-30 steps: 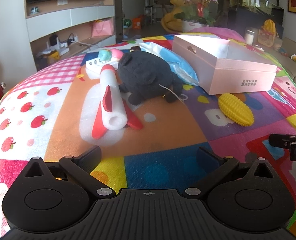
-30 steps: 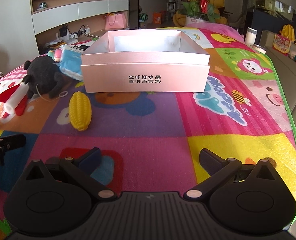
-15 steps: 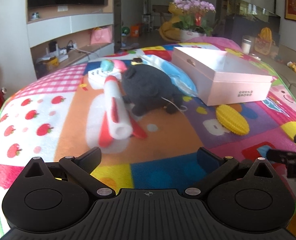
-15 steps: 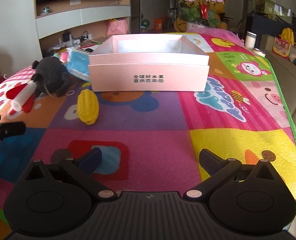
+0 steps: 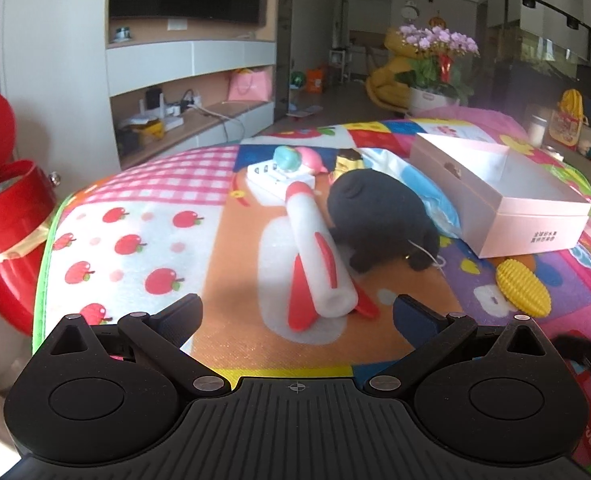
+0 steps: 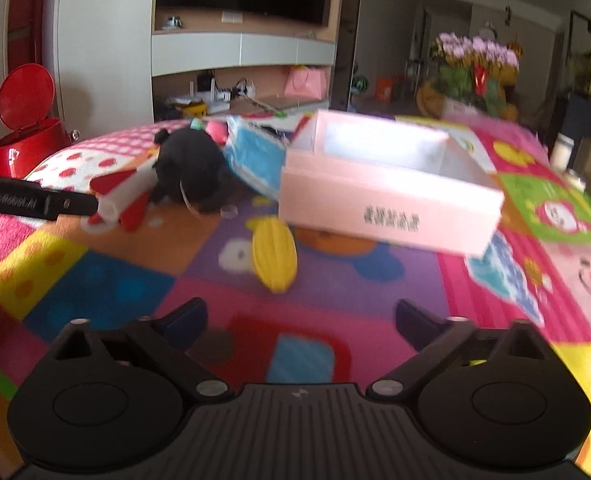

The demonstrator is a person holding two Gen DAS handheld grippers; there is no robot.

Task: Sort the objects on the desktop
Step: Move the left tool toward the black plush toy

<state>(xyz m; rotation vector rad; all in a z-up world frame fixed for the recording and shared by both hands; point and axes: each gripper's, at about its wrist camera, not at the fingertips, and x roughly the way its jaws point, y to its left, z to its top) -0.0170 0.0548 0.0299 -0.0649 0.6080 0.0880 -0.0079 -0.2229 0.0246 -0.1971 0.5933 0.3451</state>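
On the mat, a yellow corn toy [image 6: 274, 259] — ridged, lying flat.

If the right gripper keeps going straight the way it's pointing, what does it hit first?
Probably the yellow corn toy, lying ahead of the empty, closing right gripper on the mat; the pink box sits behind. Depth is uncertain.

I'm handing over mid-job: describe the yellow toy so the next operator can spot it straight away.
Find the open pink box on the colourful play mat. Just in front of its left corner, on a purple square, lies the yellow toy, apart from the box. It is ridged like a corn cob, the only yellow object there, unlike the black plush toy behind it.
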